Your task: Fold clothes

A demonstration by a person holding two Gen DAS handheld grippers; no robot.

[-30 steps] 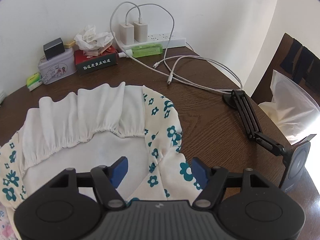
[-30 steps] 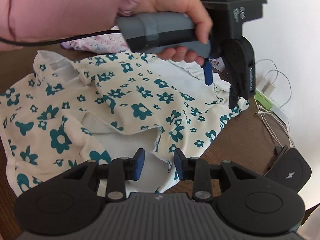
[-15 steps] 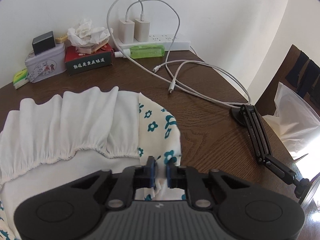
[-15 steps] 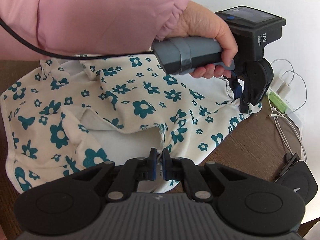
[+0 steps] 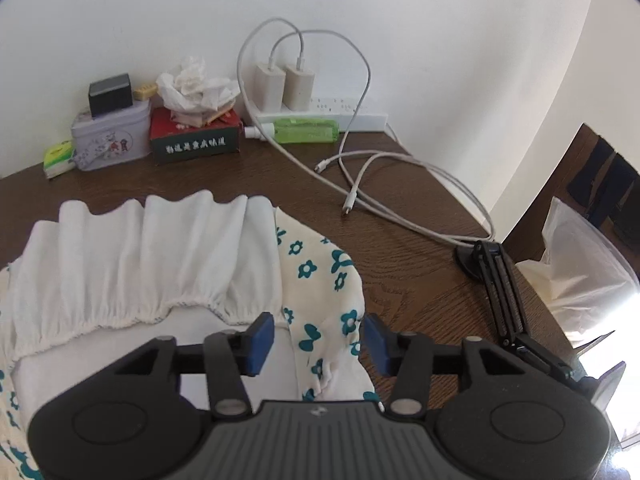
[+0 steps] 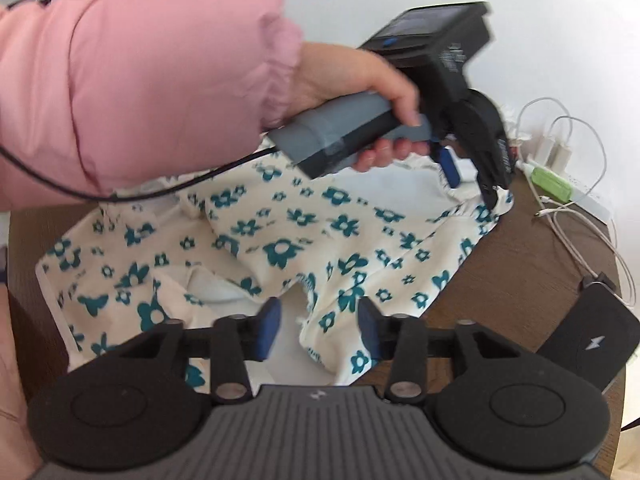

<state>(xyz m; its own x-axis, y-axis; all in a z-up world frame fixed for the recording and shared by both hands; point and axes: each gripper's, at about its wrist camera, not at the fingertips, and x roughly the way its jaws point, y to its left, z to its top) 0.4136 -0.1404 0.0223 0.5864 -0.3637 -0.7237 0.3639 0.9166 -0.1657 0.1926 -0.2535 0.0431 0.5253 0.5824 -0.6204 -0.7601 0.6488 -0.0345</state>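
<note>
Left gripper [image 5: 316, 342]: your fingers stand spread wide, released, with the cloth lying loose between them and nothing pinched.
Garment [image 5: 312, 280]: the floral piece, cream with teal flowers, lies flat on the table straight ahead of your left fingertips and also under your right ones [image 6: 316, 252].
Waistband [image 5: 132, 256]: the white gathered band spreads ahead and to the left of your left gripper, turned inside out, its elastic seam just beyond the left fingertip.
Table [image 5: 408, 264]: dark wood shows ahead and to the right of your left gripper.
Tin [image 5: 110, 140]: far ahead on the left, against the wall, a black box on top.
Red box [image 5: 196, 138]: just right of the tin, crumpled tissue piled on it.
Power strip [image 5: 336, 114]: far ahead, two chargers plugged in, a green bottle [image 5: 306, 130] lying in front of it.
Cables [image 5: 400, 188]: white, trailing ahead and to the right.
Black stand [image 5: 500, 292]: close on your right, folded flat.
Right gripper [image 6: 318, 326]: released as well, fingers apart around a hem edge; whether cloth touches either pad is hard to judge.
Left hand [image 6: 360, 92]: in the right view, ahead and above, in a pink sleeve, holding the other gripper over the garment's far edge.
</note>
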